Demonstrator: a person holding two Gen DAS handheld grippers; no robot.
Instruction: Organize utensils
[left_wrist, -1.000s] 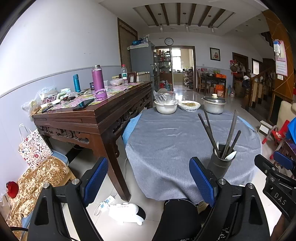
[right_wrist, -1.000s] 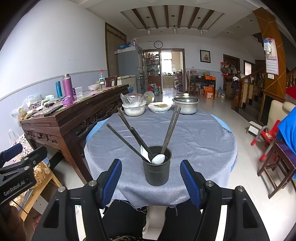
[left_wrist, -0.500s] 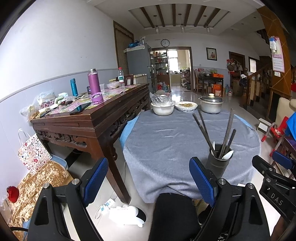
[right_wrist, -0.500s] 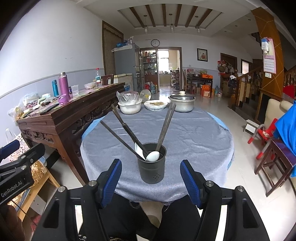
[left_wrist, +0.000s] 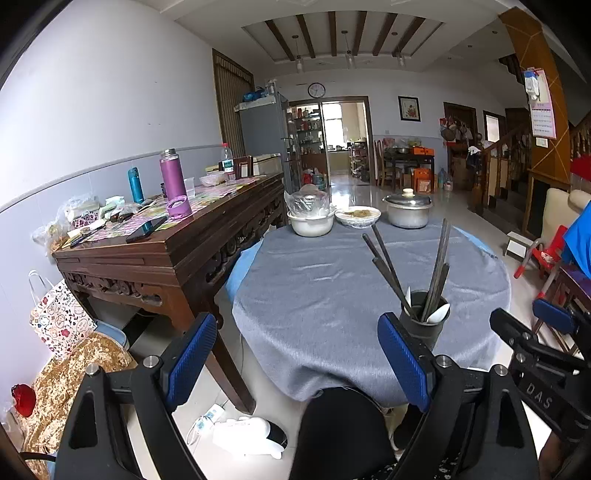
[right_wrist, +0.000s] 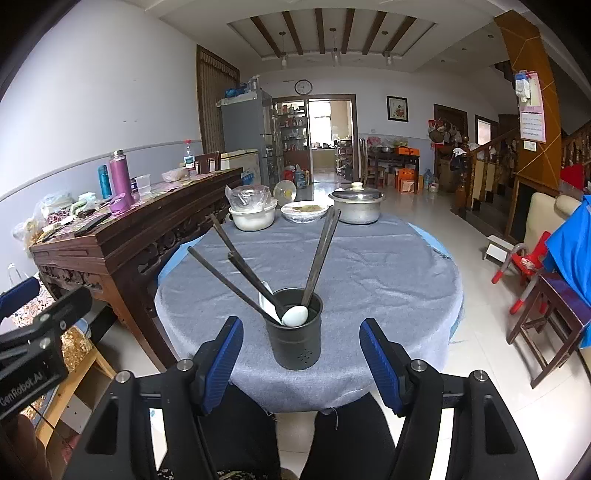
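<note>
A round table w/ a grey cloth (right_wrist: 369, 266) fills the middle of both views. Near its front edge stands a dark utensil holder (right_wrist: 294, 328), upright, w/ small holes low on its side. Inside it: several dark chopsticks (right_wrist: 236, 254) leaning out to the left, another pair (right_wrist: 323, 251) leaning up and to the right, and a white spoon (right_wrist: 294, 316) w/ its bowl resting at the rim.

Right gripper (right_wrist: 301, 363): blue-padded fingers spread wide, holding nothing, hanging just off the table's front edge, w/ the holder centred between them and slightly beyond the tips. Not touching it.

Left gripper (left_wrist: 297, 363): fingers also spread wide and empty, positioned to the left of the holder, off the table's near-left edge. In the left wrist view the holder (left_wrist: 424, 325) sits just behind the right-hand pad; the right gripper's black body shows at far right.

At the table's far side, in a row: a white bowl (right_wrist: 253, 218) covered w/ clear plastic, a shallow dish of food (right_wrist: 304, 212), and a lidded metal pot (right_wrist: 356, 206).

Left of the table, a dark carved wooden sideboard (left_wrist: 177, 251) carries a purple flask (left_wrist: 173, 182), a teal bottle (left_wrist: 135, 184), a phone and assorted clutter. Tiled floor, a red child's chair (right_wrist: 524, 269) at right.
</note>
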